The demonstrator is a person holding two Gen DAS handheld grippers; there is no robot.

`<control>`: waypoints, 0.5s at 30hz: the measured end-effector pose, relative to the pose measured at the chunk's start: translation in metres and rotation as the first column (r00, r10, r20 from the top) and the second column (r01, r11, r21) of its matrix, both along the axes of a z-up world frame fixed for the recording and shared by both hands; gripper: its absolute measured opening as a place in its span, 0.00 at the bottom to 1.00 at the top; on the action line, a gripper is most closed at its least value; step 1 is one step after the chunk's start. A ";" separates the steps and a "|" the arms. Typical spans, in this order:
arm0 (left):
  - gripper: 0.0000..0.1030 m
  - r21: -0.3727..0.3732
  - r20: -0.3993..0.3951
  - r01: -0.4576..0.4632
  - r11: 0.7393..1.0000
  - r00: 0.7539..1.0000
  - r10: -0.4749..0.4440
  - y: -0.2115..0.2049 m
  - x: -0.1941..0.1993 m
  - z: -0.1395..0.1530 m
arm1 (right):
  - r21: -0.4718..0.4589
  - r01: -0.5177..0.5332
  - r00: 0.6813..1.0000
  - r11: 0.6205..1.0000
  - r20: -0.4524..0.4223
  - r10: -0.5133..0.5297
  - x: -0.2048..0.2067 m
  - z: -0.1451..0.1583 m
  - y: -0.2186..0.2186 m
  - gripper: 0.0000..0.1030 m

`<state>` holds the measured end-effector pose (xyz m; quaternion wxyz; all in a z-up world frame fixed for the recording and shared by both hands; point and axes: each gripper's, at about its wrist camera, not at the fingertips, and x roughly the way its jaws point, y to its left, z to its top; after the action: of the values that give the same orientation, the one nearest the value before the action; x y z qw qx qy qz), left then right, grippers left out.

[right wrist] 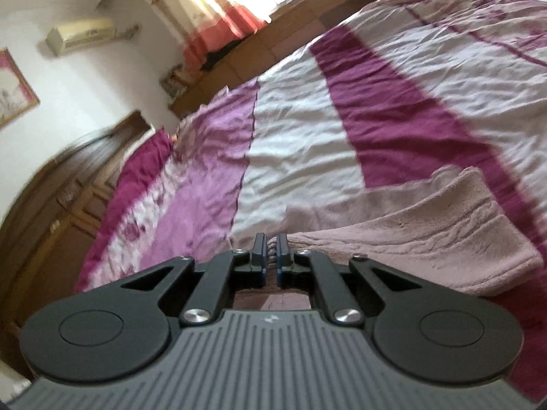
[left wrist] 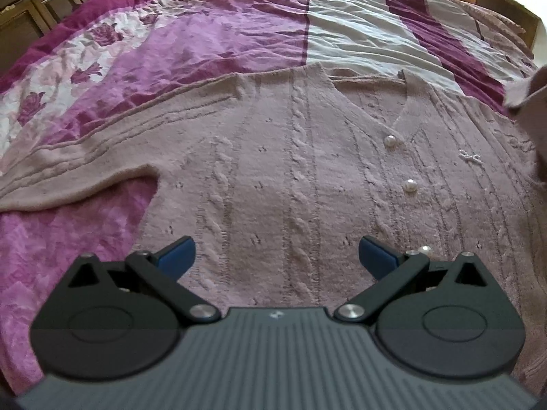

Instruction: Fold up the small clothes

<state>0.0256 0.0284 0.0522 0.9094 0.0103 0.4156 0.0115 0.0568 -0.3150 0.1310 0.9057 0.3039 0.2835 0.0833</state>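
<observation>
A pale pink cable-knit cardigan (left wrist: 290,157) with pearl buttons (left wrist: 410,186) lies flat on the bed, front up, one sleeve (left wrist: 78,157) stretched out to the left. My left gripper (left wrist: 275,256) hovers over its lower body, jaws wide open and holding nothing. At the right edge of the left wrist view a lifted piece of the knit (left wrist: 533,92) hangs in the air. In the right wrist view my right gripper (right wrist: 271,249) is shut on a pinch of the cardigan's pink fabric (right wrist: 427,239), and the other sleeve trails off to the right below it.
The bed is covered by a quilt (left wrist: 205,34) in purple, magenta and white stripes with a rose print at the left. A wooden headboard and cabinets (right wrist: 68,198) run along the far side. A curtained window (right wrist: 218,10) and a wall air conditioner (right wrist: 82,32) stand beyond.
</observation>
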 end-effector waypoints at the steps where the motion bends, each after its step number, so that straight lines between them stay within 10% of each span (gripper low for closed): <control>1: 1.00 -0.001 -0.001 -0.003 1.000 1.000 0.003 0.002 0.000 0.000 | -0.027 -0.006 1.000 1.000 -0.014 0.006 0.003 -0.004 0.009 0.05; 8: 1.00 -0.017 -0.007 -0.009 1.000 1.000 0.009 0.006 0.001 -0.001 | -0.090 -0.040 0.990 0.995 -0.139 0.027 0.014 -0.054 0.035 0.08; 15: 1.00 -0.014 -0.001 0.048 0.999 0.999 -0.048 -0.012 0.008 0.003 | -0.143 -0.004 0.991 0.990 -0.130 -0.014 -0.008 -0.061 0.023 0.53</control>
<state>0.0339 0.0168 0.0550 0.9092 0.0137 0.4160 -0.0132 0.0483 -0.2918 0.0695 0.9048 0.2438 0.3468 0.0404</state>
